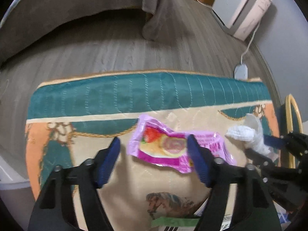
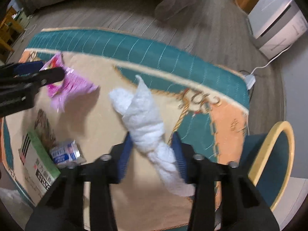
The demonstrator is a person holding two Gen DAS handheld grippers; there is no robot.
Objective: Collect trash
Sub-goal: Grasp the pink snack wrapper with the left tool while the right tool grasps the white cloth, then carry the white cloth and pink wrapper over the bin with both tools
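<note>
The left gripper (image 1: pixel 154 144) is spread over a pink wrapper (image 1: pixel 173 146) on the tablecloth (image 1: pixel 134 100). The right gripper (image 2: pixel 152 146) pinches a twisted white tissue (image 2: pixel 142 115) lying beside it.

Soft, even indoor light fell across both wrist views, moderately bright and casting only faint shadows. In the right wrist view, the crinkled pink plastic snack wrapper (image 2: pixel 67 82) threw a pale shadow onto the beige and teal quilted cloth (image 2: pixel 100 119) below and to its right. Motion blur smeared the twisted white paper tissue (image 2: pixel 142 115) and the black gripper fingers with blue pads (image 2: pixel 123 157). Fisheye distortion bowed the grey wood-plank floor (image 1: pixel 115 53) and the cloth's teal border, and dark vignetting rounded off every corner. The white box-shaped appliance (image 1: pixel 248 5) appeared slightly washed out.
</note>
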